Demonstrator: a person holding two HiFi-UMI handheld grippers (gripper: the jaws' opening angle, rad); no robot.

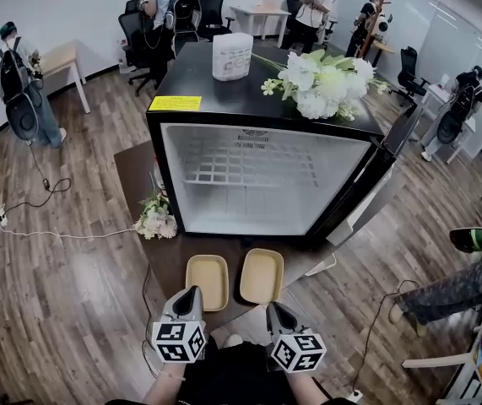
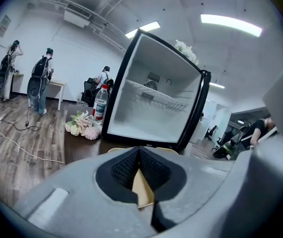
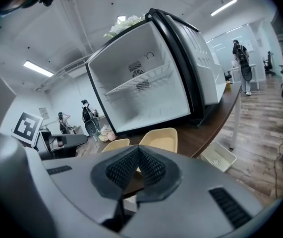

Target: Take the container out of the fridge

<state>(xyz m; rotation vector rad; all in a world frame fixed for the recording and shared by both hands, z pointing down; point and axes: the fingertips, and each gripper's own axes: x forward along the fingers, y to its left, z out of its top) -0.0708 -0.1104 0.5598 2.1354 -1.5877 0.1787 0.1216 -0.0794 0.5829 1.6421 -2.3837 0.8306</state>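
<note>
Dark table [image 1: 132, 175] in front of the open, empty fridge [image 1: 262, 180] carries a tan container [image 1: 208, 281] and a second container [image 1: 262, 274], evidently already out. The left gripper [image 1: 192, 295] and right gripper [image 1: 274, 310] hover short of them, jaws pressed together, empty.

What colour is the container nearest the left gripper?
The container is pale yellow; the head view shows it best.

Wood-plank floor [image 1: 72, 294], white walls [image 1: 72, 7], ceiling strip lights [image 2: 230, 24], a white desk [image 1: 257, 12] and black office chairs [image 1: 213, 7].
</note>
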